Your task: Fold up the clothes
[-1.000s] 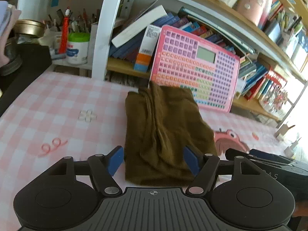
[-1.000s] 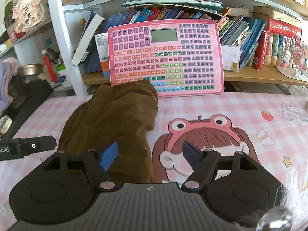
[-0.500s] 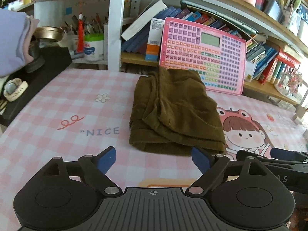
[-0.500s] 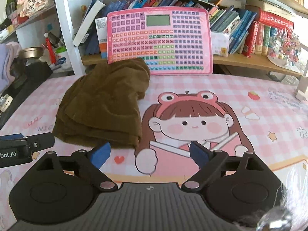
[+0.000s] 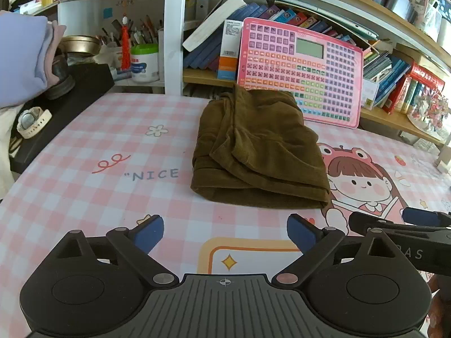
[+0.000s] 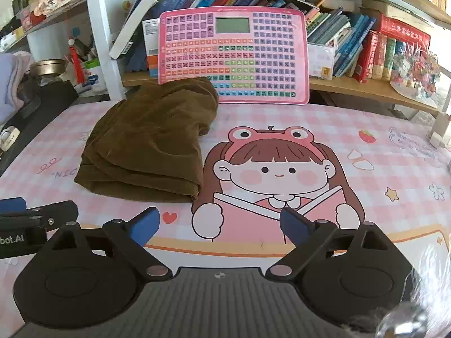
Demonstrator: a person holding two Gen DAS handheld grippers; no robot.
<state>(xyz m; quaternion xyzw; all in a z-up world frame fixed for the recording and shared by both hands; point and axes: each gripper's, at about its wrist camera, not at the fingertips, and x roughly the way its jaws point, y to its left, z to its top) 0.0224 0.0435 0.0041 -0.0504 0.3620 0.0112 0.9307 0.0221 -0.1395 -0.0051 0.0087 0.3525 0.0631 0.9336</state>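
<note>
Hovering low over the near edge of a pink checked bench, the left gripper and the right gripper both have their blue-padded jaws spread wide and hold nothing. Just beyond them lies the brown garment, folded into a thick, slightly rumpled bundle, resting on the bench mat to the left of a printed cartoon girl in a frog hat and touching neither gripper; its far end reaches the foot of a pink button-covered learning tablet propped upright against the shelving. At the bench's left edge a white wristwatch sits on a black case. Further back, in the left shelf bay, a white tub with a green lid stands closed, its contents unseen, beside a holder crowded with pens and pencils and a hanging red tassel. A brass-coloured bowl sits nearby; what it holds cannot be seen. Rows of books fill the shelf behind the tablet
</note>
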